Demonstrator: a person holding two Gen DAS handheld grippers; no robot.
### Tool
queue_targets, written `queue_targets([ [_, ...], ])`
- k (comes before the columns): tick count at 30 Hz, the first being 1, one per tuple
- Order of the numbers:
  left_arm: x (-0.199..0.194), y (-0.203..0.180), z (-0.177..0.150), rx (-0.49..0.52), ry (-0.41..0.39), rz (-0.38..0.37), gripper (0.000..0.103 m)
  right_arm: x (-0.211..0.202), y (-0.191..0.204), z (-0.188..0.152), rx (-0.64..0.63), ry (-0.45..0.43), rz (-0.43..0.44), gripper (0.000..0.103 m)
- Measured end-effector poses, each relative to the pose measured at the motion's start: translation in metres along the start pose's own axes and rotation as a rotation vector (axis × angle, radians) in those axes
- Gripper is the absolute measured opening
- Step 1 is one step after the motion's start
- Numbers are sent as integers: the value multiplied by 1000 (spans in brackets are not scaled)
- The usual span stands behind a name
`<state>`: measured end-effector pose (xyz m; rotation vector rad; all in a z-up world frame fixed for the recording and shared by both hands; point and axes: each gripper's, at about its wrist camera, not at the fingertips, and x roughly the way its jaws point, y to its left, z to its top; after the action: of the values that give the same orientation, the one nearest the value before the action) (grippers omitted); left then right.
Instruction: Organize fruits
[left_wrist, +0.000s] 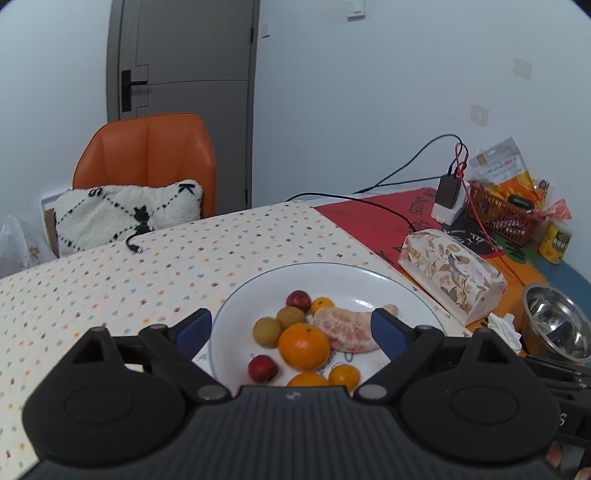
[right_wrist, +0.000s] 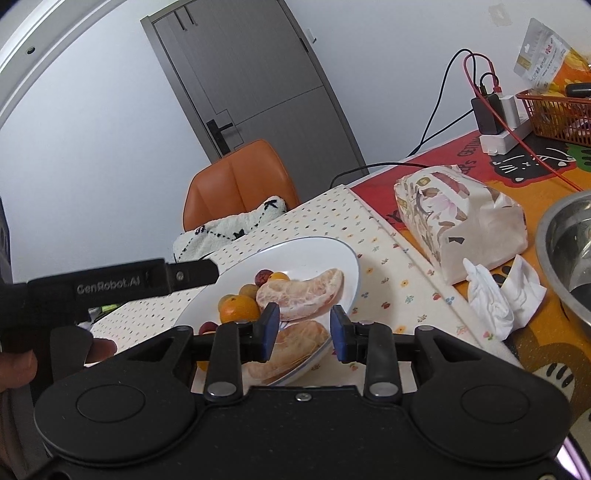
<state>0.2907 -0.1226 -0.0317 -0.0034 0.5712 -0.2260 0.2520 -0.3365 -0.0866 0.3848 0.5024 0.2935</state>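
A white plate on the dotted tablecloth holds a large orange, a peeled pomelo segment, two longans, two red jujubes and several small oranges. My left gripper hovers over the plate's near side, open wide with nothing touching its blue pads. In the right wrist view, the right gripper stands at the plate's near rim. A second pomelo segment lies in the plate beneath and between its pads. The right pad stands clear of that segment, so the gripper is open. The left gripper's black finger reaches in from the left.
A floral tissue pack, crumpled tissues and a steel bowl lie right of the plate. A power strip with cables, a red basket and a can stand further back. An orange chair with a pillow stands behind the table.
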Motion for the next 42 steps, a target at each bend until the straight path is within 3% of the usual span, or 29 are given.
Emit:
queue_targets([
  [7,-23,19,-7,-62,1,37,92,-7,20,-1,-24,3,8,42],
  [11,-40,25,-11,-66,-8,43,92,-14,32,-1,-48,-8,9,53],
  [18,-67,31,-17,-80,-21,82,92,-26,49,-1,-72,-12,9,56],
  [22,-79,37,-22,-98,-21,105,92,-36,58,-3,-91,-30,2,77],
  [26,-93,43,-27,-112,-23,117,92,-44,64,-3,-109,-37,1,87],
  [32,-113,47,-32,-129,-22,112,101,-57,72,-4,-127,-46,4,103],
  [42,-146,52,-44,-153,-46,93,103,-76,80,-4,-137,-33,13,103],
])
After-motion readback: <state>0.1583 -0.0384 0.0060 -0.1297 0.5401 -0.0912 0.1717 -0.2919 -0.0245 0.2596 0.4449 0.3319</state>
